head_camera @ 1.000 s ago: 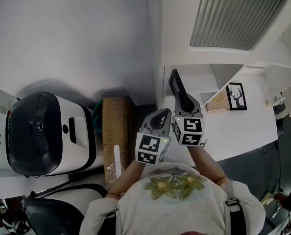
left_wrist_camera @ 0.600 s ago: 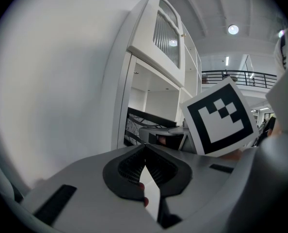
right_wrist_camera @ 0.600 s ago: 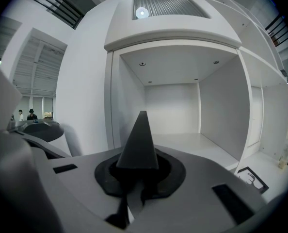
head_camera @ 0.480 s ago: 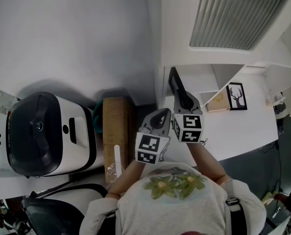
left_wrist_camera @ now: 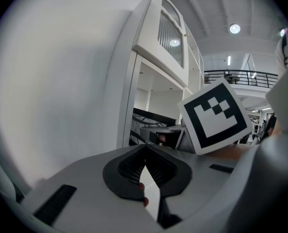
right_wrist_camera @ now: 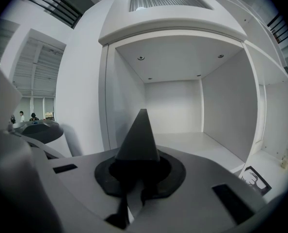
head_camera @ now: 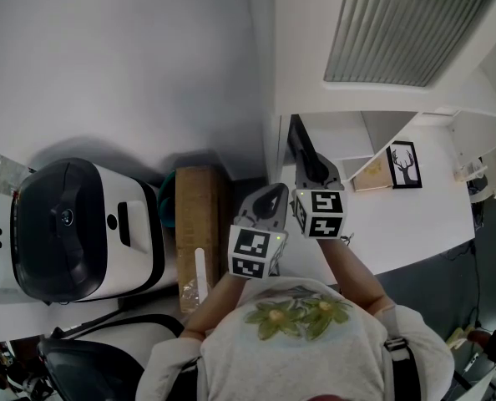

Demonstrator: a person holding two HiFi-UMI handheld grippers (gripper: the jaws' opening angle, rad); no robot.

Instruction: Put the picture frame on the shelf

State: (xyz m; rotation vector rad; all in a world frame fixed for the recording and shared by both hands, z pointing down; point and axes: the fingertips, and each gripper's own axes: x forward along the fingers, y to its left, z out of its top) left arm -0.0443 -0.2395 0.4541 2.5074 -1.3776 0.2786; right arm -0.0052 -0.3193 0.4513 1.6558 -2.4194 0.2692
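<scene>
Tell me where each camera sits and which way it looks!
Head view: on the person's head, looking steeply down at the table, the shelf, the left tongs and the right tongs; arms and shirt show.
Left gripper view: rides the left tongs, shut and empty, facing the shelf's side; the right tongs' marker cube shows.
Right gripper view: rides the right tongs, shut on the picture frame, looking straight into the shelf.
Shared: head and right gripper views both show the deer picture on the table.

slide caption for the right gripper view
Right gripper holds a dark picture frame edge-on, facing the white shelf compartment.
</scene>
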